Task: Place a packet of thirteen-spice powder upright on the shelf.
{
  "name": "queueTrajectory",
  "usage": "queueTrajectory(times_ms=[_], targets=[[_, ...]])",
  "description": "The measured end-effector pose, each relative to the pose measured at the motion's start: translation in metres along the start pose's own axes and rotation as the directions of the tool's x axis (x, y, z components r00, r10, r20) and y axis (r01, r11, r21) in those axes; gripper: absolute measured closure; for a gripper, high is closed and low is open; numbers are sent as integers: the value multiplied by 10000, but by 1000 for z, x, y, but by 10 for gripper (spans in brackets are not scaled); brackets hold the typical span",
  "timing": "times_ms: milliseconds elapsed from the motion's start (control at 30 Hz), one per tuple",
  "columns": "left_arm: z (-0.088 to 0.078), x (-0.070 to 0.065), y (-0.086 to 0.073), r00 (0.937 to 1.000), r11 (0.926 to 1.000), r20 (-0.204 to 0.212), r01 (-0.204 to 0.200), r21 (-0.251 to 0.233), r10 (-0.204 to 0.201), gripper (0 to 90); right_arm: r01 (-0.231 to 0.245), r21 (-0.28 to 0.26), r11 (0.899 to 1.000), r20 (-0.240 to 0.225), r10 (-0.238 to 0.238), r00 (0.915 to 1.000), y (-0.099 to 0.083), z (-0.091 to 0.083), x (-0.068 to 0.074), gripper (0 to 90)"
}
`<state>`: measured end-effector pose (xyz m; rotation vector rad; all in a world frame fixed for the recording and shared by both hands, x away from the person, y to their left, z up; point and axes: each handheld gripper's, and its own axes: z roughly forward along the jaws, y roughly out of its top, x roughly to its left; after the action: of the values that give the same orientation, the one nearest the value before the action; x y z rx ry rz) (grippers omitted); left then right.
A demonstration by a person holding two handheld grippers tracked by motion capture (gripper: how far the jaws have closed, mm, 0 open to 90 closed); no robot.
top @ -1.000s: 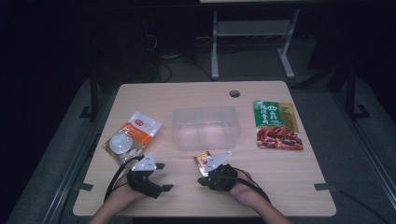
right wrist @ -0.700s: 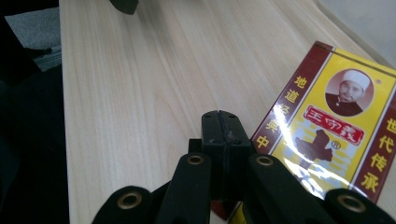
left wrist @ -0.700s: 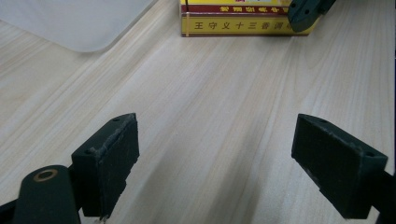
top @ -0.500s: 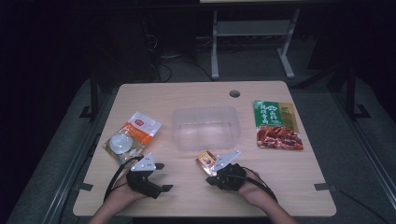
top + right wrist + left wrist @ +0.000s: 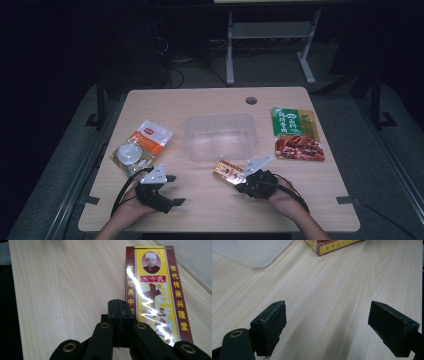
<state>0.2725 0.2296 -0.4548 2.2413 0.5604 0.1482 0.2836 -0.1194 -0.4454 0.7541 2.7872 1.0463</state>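
Observation:
A flat yellow and dark red box (image 5: 227, 171) (image 5: 156, 295) lies on the wooden table (image 5: 200, 105) just in front of a clear plastic tub (image 5: 220, 136). My right gripper (image 5: 239, 180) (image 5: 121, 307) is shut with nothing between its jaws. Its tips sit at the box's near left edge in the right gripper view, and I cannot tell whether they touch it. My left gripper (image 5: 176, 190) (image 5: 332, 322) stands open over bare wood at the front left. The box's corner (image 5: 332, 245) and the tub's corner (image 5: 252, 250) lie ahead of it.
An orange and white food packet (image 5: 142, 145) lies at the left of the table. A green and red packet (image 5: 297, 135) lies at the right. A round cable hole (image 5: 251, 100) is near the far edge. A white frame (image 5: 270, 35) stands on the floor beyond.
My right gripper has moved a little to the right, and the yellow box has shifted right along with it. The left gripper has stayed put.

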Motion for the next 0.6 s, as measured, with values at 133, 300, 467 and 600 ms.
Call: queueTrajectory(times_ms=[133,300,467,600], targets=[[0,0,0,10000,10000,13,4,-1,-4,145,-179,56,9998,33,179,9998,-1,-1,-2,899],[0,0,0,10000,10000,15,10,-2,-10,144,-98,272,9996,247,91,9997,-4,-2,-8,899],[1,0,0,10000,10000,27,5,1,-5,145,-396,291,9988,256,388,9989,-7,-5,-16,899],[0,0,0,10000,10000,24,2,7,-2,145,-459,314,9985,341,448,9984,-10,-8,-23,899]])
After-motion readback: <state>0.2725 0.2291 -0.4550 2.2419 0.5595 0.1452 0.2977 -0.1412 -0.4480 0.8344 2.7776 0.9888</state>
